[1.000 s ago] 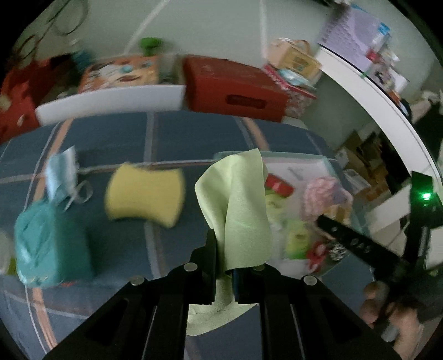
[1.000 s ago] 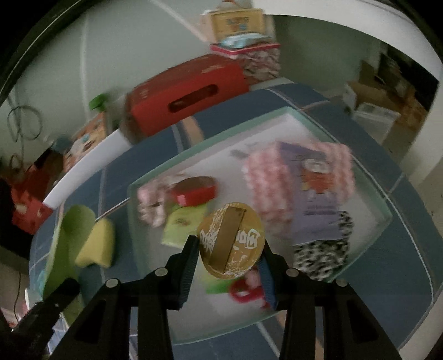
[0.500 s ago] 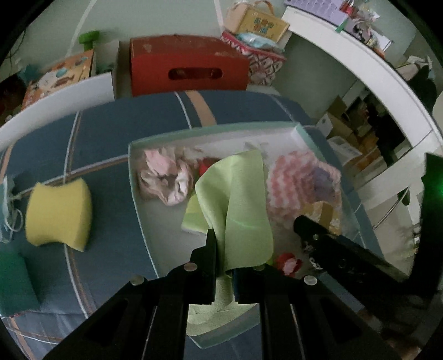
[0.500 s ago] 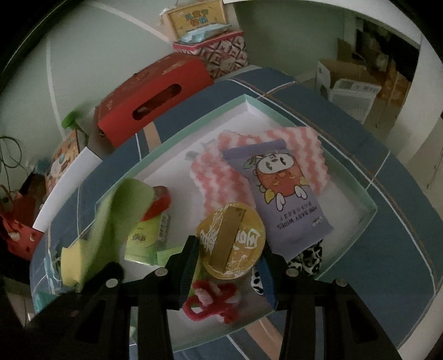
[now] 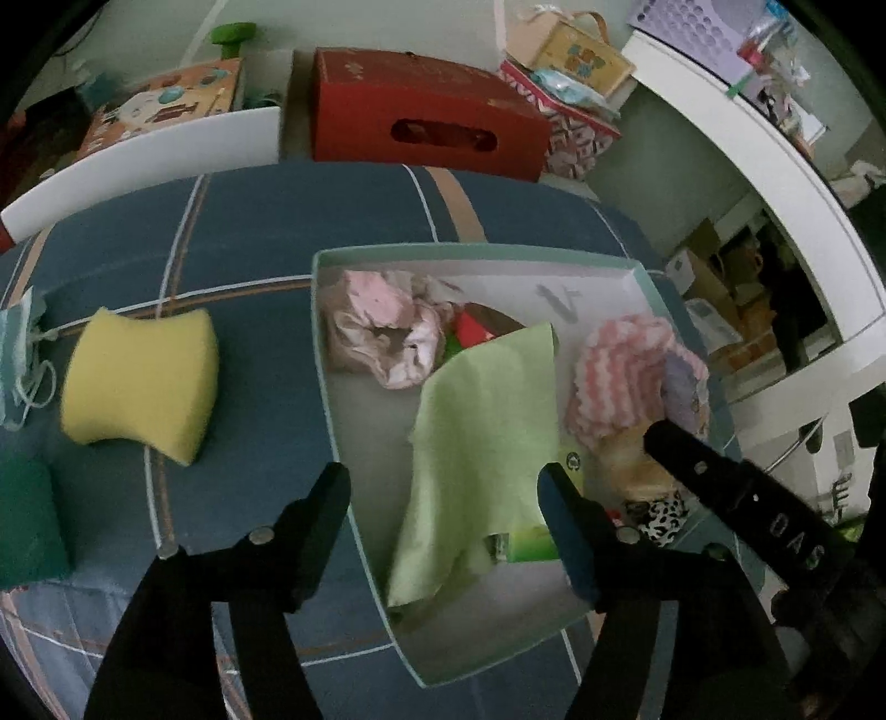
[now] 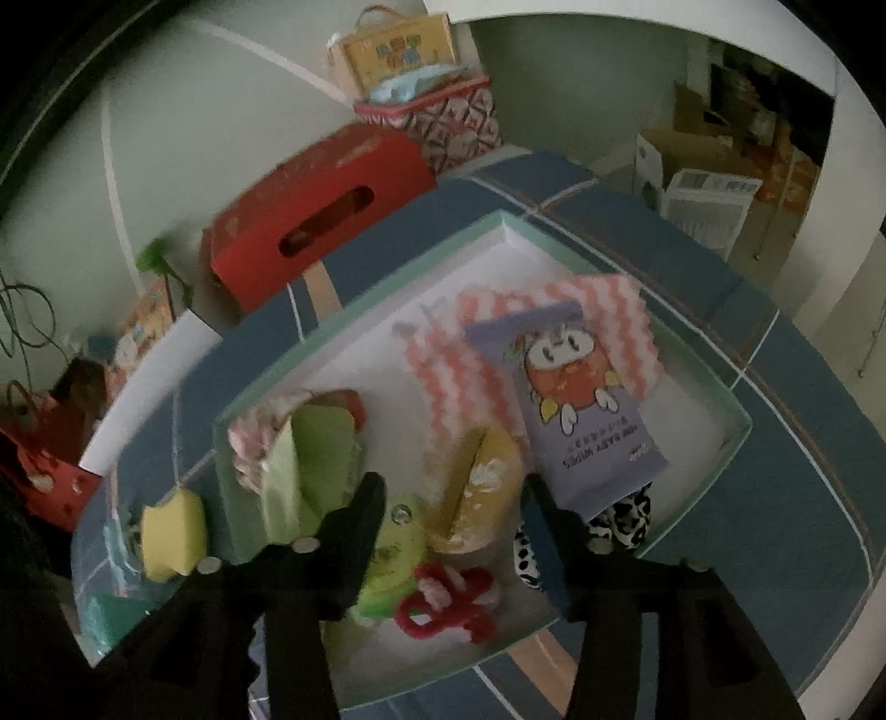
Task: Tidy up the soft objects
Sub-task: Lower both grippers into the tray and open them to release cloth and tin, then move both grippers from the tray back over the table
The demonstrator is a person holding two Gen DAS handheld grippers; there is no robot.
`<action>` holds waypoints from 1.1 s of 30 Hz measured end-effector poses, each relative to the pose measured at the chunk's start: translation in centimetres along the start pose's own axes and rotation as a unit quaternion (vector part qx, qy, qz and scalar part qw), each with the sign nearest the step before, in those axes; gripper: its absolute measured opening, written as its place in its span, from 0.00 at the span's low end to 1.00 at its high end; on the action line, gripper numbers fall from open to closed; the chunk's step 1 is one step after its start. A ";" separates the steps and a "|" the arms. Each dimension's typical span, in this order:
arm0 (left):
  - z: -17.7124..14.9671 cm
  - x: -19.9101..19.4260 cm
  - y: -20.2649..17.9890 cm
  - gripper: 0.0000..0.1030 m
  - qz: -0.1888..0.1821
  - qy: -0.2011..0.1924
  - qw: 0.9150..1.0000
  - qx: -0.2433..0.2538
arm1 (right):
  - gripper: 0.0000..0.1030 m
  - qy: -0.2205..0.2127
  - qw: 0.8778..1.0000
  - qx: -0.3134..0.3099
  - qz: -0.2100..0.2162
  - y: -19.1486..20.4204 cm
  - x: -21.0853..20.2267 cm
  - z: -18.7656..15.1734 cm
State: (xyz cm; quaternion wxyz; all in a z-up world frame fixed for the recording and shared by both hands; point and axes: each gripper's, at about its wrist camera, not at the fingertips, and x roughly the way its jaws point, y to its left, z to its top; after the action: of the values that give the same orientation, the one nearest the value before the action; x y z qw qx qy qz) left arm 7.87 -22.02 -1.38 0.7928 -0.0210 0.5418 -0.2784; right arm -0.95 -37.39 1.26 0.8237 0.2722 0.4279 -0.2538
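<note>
Both the left gripper and right gripper have just spread apart, pinching nothing, over the box, with the green cloth and the round yellow pack lying free between their fingers.

Home room, lived-in, used also for storage. Work surface covered with blue checked cloth, like bedsheet or tablecloth. Far side, on floor by pale green wall: red cardboard box with handle slot, patterned gift box, small children's-print carry case, colourful toy box at far left. Right: long white shelf with household clutter on top; below it stacked cardboard cartons. Dim indoor light. Red bag at left edge.
</note>
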 end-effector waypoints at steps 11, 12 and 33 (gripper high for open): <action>-0.8 -3.7 3.6 0.82 0.042 -0.029 0.998 -0.035 | 0.61 -0.002 0.999 -0.035 -0.023 1.8 -0.4 -0.4; -0.9 -4.1 3.8 0.83 0.047 -0.032 0.998 -0.037 | 0.61 -0.002 0.999 -0.039 -0.027 2.1 -0.4 -0.5; -4.6 -12.6 11.8 0.83 0.157 -0.096 0.979 -0.090 | 0.74 -0.045 0.987 -0.157 -0.010 10.3 -2.1 -3.2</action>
State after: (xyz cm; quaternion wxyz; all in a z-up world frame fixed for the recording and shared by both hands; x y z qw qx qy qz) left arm 5.57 -4.95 3.47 0.8696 -0.0341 0.4828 -0.0974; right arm 2.92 -27.43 3.84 0.8719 0.1234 0.4277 -0.2040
